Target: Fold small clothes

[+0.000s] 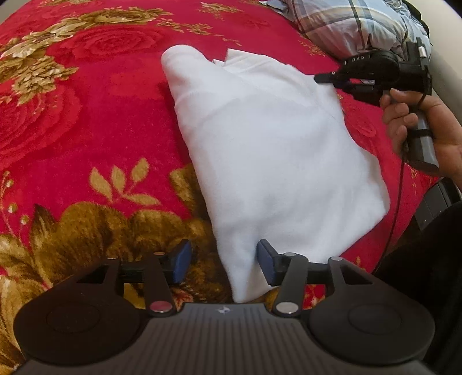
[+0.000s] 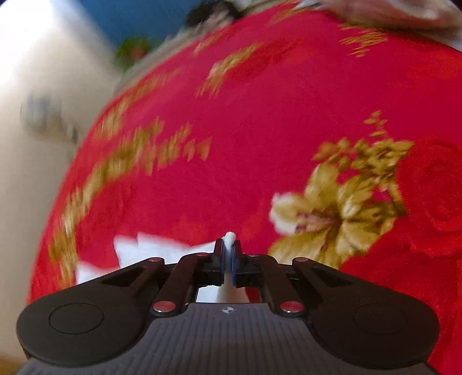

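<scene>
A: What does the left wrist camera show?

B: A white garment (image 1: 268, 150) lies partly folded on a bed under a red blanket with gold flowers (image 1: 95, 121). The left hand-held gripper (image 1: 224, 261) hovers at its near corner, blue pads spread, the cloth's lower tip lying between them; the right pad sits against the fabric's edge, the left one stands apart over the blanket. No earlier frame is at hand for comparison.

A: And the other tool?

B: At the garment's far right edge, the right hand-held gripper (image 1: 319, 78) is carried by a hand (image 1: 410, 121), its tips at the cloth's border. A plaid pillow (image 1: 352, 23) lies beyond.

A: The right wrist camera?

B: Blurred. The right hand-held gripper (image 2: 229, 261) has its pads pressed together, pinching a fold of the white garment (image 2: 230, 238) that pokes up between them. More of the cloth spreads to the lower left over the red blanket (image 2: 260, 129).
</scene>
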A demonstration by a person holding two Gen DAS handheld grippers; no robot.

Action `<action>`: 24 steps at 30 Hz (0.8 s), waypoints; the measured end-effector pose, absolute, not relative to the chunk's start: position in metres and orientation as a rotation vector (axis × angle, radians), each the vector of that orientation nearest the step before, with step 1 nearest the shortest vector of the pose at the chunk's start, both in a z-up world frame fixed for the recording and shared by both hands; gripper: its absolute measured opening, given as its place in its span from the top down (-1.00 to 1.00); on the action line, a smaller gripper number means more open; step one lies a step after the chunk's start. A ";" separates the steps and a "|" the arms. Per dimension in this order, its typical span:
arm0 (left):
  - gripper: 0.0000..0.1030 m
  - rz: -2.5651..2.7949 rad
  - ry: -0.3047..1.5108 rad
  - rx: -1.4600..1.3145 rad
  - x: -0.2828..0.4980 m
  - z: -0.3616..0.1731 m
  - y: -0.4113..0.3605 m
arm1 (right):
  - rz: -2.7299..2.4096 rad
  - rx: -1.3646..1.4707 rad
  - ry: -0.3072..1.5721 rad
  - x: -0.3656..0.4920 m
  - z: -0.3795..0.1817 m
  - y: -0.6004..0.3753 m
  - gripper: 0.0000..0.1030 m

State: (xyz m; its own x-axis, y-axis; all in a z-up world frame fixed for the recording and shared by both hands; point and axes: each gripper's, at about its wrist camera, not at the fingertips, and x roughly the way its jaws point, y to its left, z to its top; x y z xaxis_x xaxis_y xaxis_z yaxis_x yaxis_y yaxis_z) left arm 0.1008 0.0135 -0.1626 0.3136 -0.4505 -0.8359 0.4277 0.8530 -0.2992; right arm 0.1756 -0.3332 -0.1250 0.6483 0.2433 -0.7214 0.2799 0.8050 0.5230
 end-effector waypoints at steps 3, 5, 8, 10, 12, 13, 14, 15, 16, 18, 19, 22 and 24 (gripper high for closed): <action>-0.12 -0.580 1.115 -0.012 0.101 -0.163 0.012 | -0.125 0.661 0.972 0.174 -0.146 -0.340 0.93; -0.12 -0.581 1.120 -0.015 0.103 -0.160 0.011 | -0.115 0.671 1.012 0.174 -0.155 -0.340 0.89; -0.13 -0.586 1.091 -0.043 0.108 -0.150 0.015 | -0.120 0.574 0.958 0.168 -0.135 -0.336 0.42; -0.16 -0.581 1.062 -0.097 0.114 -0.143 0.021 | -0.076 0.592 0.908 0.159 -0.122 -0.340 -0.07; -0.21 -0.567 1.040 -0.169 0.122 -0.137 0.028 | 0.007 0.628 0.902 0.149 -0.117 -0.342 -0.21; -0.29 -0.560 1.032 -0.197 0.125 -0.135 0.029 | 0.051 0.633 0.923 0.146 -0.117 -0.341 -0.26; -0.39 -0.555 1.024 -0.225 0.130 -0.134 0.030 | 0.086 0.632 0.953 0.145 -0.120 -0.339 -0.26; -0.43 -0.552 1.018 -0.243 0.134 -0.133 0.030 | 0.108 0.628 0.988 0.141 -0.126 -0.337 -0.26; -0.48 -0.545 1.016 -0.258 0.139 -0.133 0.029 | 0.113 0.624 1.022 0.138 -0.132 -0.336 -0.26; -0.49 -0.522 1.021 -0.308 0.151 -0.136 0.027 | 0.110 0.625 1.073 0.131 -0.143 -0.334 -0.26; -0.49 -0.512 1.029 -0.340 0.157 -0.139 0.027 | 0.126 0.631 1.098 0.128 -0.149 -0.332 -0.26; -0.49 -0.482 1.050 -0.426 0.179 -0.153 0.025 | 0.197 0.625 1.114 0.124 -0.153 -0.323 -0.26; -0.49 -0.480 1.064 -0.472 0.195 -0.167 0.023 | 0.216 0.603 1.106 0.124 -0.150 -0.317 -0.28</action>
State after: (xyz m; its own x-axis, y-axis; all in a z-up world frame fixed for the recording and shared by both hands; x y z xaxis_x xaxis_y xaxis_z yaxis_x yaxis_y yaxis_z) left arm 0.1951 0.0228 -0.1669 0.4037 -0.5828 -0.7052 0.1435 0.8017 -0.5803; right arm 0.1244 -0.3169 -0.1503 0.4472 0.4521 -0.7717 0.1287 0.8213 0.5558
